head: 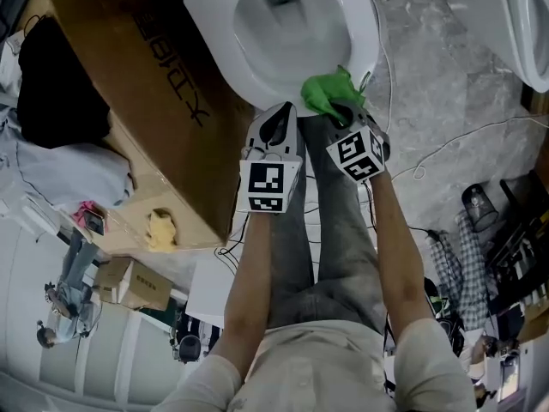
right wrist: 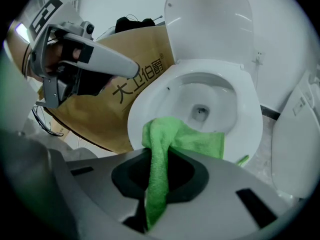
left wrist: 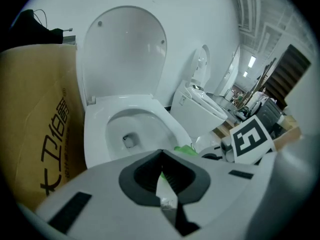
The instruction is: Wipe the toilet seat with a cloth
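Holding the green cloth [head: 328, 93] is the right claw [head: 347, 114], its jaws clamped on a twisted strand of it, while the loose end spreads forward over the front edge of the toilet seat [head: 364, 24], a little to the right of the seat's nearest point. In the right gripper view the cloth [right wrist: 185, 136] runs from between the jaws of the right claw [right wrist: 159, 184] straight out onto the near edge of the seat [right wrist: 250, 114], touching it, with the open bowl [right wrist: 200, 104] just beyond and the lid [right wrist: 210, 24] standing upright at the back edge. The seat's long axis runs away from the person, from this front edge to the hinge, so the unwiped ring curves off on both sides ahead of the claw; the next stroke likely means dragging the cloth along one side toward the back edge. The left claw [head: 281, 114] hangs just beside the right one, off the front-left edge of the seat and apart from it; in the left gripper view its jaws [left wrist: 162, 176] are together with nothing gripped. The right hand is plainly the nearer to the work. The bowl [head: 287, 24] shows only its drain opening; whether water stands in it I cannot tell. A cardboard box [head: 146, 84] leans close against the toilet's left side.
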`<state>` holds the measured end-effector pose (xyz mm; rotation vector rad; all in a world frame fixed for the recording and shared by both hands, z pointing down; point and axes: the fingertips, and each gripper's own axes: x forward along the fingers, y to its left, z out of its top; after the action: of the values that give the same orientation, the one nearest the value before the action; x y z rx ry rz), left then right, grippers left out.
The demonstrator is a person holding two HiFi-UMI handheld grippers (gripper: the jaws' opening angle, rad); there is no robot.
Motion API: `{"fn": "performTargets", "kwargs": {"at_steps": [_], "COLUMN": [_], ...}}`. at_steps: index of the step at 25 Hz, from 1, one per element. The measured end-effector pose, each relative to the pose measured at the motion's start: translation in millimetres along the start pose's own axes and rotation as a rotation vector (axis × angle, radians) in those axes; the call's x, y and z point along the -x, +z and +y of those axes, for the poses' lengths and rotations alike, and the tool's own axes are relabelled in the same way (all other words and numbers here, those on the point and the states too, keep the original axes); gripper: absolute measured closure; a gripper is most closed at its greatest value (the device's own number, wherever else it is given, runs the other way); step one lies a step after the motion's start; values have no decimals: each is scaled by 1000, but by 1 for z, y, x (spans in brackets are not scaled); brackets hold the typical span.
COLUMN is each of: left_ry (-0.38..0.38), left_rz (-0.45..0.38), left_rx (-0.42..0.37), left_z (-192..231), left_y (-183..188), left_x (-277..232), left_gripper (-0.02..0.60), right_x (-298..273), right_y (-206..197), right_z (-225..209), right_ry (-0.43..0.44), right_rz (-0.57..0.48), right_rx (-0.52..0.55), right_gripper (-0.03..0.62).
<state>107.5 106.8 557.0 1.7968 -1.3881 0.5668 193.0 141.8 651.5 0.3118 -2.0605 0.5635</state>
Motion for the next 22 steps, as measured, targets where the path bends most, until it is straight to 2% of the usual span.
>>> {"fn": "performTargets", "kwargs": {"at_steps": [22], "left_ry": [-66], "left_rz": [18], "left_rx": [-74], "left_z": [-47], "left_y": [31], "left_x": [-41], "left_gripper": [569], "right_x": [23], "right_y": [5], "right_z": [-79], "right_ry": [-105], "right_rz": [-61], "right_rx": [-55], "right_gripper": [549]}}
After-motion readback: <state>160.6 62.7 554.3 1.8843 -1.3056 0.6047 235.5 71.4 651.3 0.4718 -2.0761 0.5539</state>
